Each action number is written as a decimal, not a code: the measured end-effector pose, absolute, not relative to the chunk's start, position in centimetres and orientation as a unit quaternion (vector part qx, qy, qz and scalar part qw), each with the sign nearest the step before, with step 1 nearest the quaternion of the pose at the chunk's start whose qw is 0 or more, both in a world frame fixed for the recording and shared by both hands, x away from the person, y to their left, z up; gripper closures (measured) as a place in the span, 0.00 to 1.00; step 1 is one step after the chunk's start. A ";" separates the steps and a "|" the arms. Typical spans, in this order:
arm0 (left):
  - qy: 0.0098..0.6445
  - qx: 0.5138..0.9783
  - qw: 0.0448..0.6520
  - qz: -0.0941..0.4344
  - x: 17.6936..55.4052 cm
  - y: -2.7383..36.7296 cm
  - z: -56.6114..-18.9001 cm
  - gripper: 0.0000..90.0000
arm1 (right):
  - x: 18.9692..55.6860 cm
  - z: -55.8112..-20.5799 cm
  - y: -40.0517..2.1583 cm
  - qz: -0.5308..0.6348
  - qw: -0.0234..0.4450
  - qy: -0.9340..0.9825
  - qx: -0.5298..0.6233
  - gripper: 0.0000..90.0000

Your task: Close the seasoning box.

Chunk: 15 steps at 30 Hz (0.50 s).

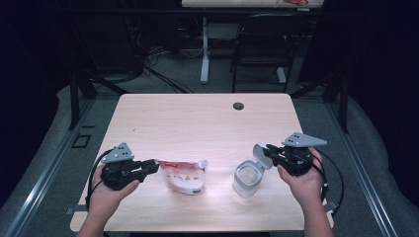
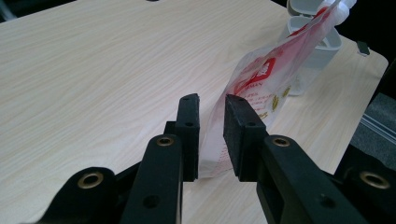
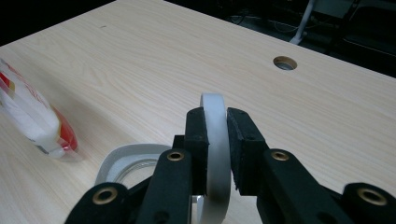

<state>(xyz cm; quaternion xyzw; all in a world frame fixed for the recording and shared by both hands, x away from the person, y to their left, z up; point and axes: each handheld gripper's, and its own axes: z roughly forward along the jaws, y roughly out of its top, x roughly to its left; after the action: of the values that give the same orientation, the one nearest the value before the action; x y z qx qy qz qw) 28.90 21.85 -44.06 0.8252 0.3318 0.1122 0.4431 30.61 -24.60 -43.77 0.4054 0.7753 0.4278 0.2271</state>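
Two grips in play. Left gripper [image 1: 150, 167] at lower left of the high view pinches the edge of the red-and-white pouch [image 1: 184, 175], which sits lower centre with its spout cap toward the right. In the left gripper view the pads [image 2: 239, 135] close on thin film only, so it's a marginal hold.

Right gripper [image 1: 262, 150], lower right, is clamped on the open flip lid [image 3: 215, 154] of the clear container [image 1: 247, 178].

Risks:
- The film could slip out of the pads when the pouch is lifted, and the contents would sag and swing.
- Pulling on the lid could tip the container or strain the hinge.
- The pouch spout could miss the container mouth and spill.

Surface: light wood table [image 1: 197, 118], cable hole [image 1: 238, 105] upper centre. Room is dark, with a chair [image 1: 262, 44] and desk leg [image 1: 204, 49] at the top of the frame, cables on the floor.
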 end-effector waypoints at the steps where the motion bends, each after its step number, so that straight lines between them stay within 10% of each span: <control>1: 0.332 0.825 0.443 0.111 28.9 21.9 -44.1 0.85 | 30.6 -43.8 -24.6 0.428 0.227 0.774 0.407 0.88; 15: 0.332 0.825 0.444 0.110 29.0 21.9 -44.1 0.84 | 29.9 -44.6 -24.8 0.415 0.228 0.772 0.423 0.82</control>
<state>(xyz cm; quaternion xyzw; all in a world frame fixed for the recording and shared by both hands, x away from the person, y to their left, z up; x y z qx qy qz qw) 29.03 21.89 -44.05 0.8248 0.3324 0.1099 0.4440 29.86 -24.84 -44.60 0.4233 0.7721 0.4153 0.2284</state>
